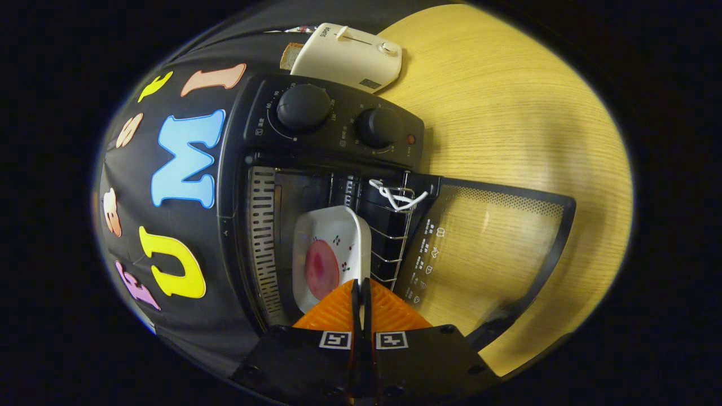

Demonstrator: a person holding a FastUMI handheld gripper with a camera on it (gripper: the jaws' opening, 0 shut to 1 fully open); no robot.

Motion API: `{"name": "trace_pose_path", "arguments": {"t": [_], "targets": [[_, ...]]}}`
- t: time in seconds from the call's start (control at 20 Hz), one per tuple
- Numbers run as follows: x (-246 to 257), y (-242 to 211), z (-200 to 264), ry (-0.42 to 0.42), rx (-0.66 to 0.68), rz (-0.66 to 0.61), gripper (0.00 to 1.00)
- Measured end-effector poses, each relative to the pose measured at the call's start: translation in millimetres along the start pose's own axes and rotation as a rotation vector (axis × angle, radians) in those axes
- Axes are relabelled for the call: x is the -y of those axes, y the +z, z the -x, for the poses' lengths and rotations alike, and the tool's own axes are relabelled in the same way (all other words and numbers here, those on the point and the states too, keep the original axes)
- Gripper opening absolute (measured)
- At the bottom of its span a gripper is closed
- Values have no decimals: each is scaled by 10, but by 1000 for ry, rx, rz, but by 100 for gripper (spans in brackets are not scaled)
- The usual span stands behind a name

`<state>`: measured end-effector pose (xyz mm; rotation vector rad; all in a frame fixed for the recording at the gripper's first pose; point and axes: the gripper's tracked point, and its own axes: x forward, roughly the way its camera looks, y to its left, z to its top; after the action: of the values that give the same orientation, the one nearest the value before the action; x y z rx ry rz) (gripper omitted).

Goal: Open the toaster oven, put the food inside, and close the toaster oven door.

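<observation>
- The gripper [361, 290] sits at the bottom centre of the frame, its two ribbed fingers clenched together with only a thin seam between them and nothing visibly held.
- Just ahead of the fingertips, a rounded-rectangular white dish [333, 248] with small printed sprigs lies inside the toaster oven [282, 169]; whether they touch its edge I cannot tell.
- A flat, round pink slice of food [321, 268] rests in the dish.
- The dish sits on a chromed wire rack [395, 237]; a white cord [395, 196] loops over the rack's front.
- The glass door [496, 242] hangs open to the centre right, over the pale wood-grain table [507, 113].
- Two matte round knobs [304, 107] sit on the control panel, upper centre.
- A cream plastic pop-up toaster [350, 56] stands at top centre.
</observation>
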<state>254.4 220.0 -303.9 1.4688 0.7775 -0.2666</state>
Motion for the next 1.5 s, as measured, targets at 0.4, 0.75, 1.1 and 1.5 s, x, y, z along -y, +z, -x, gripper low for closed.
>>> {"name": "trace_pose_path", "arguments": {"t": [0.4,0.75,1.1,1.5], "targets": [[-101,-43,-178,0,32,-59,3],[-217,-252,-50,57,-40,-22,34],[-210,-498,355,90,-120,178,97],[25,-724,889,102,-175,642,97]]}}
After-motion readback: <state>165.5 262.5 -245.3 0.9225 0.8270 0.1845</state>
